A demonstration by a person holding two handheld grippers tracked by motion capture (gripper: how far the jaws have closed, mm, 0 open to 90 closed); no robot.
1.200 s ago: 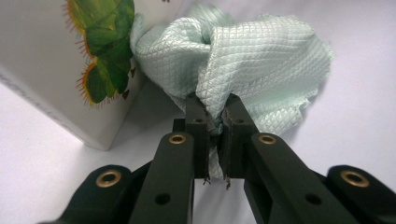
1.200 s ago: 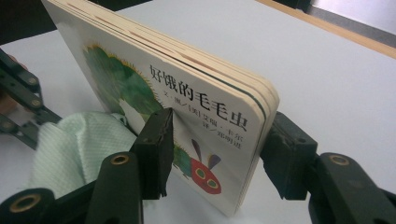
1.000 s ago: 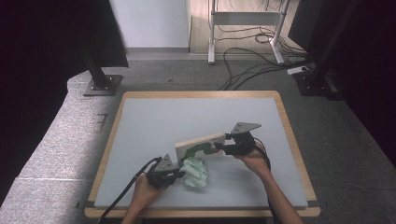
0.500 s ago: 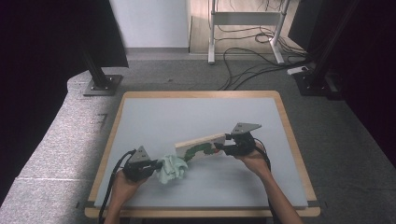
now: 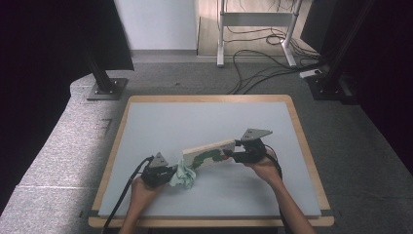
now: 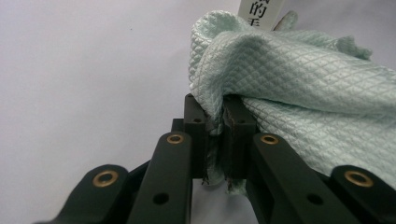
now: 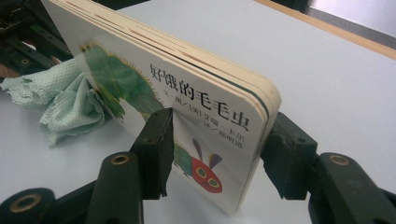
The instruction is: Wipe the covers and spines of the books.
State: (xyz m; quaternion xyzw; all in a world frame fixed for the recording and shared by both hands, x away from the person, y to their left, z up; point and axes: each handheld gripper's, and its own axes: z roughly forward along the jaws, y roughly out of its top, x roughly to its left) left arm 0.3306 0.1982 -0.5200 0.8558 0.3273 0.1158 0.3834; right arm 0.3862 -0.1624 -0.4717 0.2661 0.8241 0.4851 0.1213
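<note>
Plainly, crumpled pale-green quilted cloth (image 6: 299, 84) touches caterpillar book (image 7: 187, 107).

Book (image 6: 259, 8) cut off by top edge in left gripper view; cloth (image 6: 299, 79) cut off at right edge; cover print (image 5: 204, 157) too small to read in high view.

Right gripper (image 7: 215, 144) clamps a caterpillar board book (image 7: 187, 102) on edge above the grey table (image 7: 327, 70); a pale green cloth (image 7: 65, 100) apparently touches its cover.
</note>
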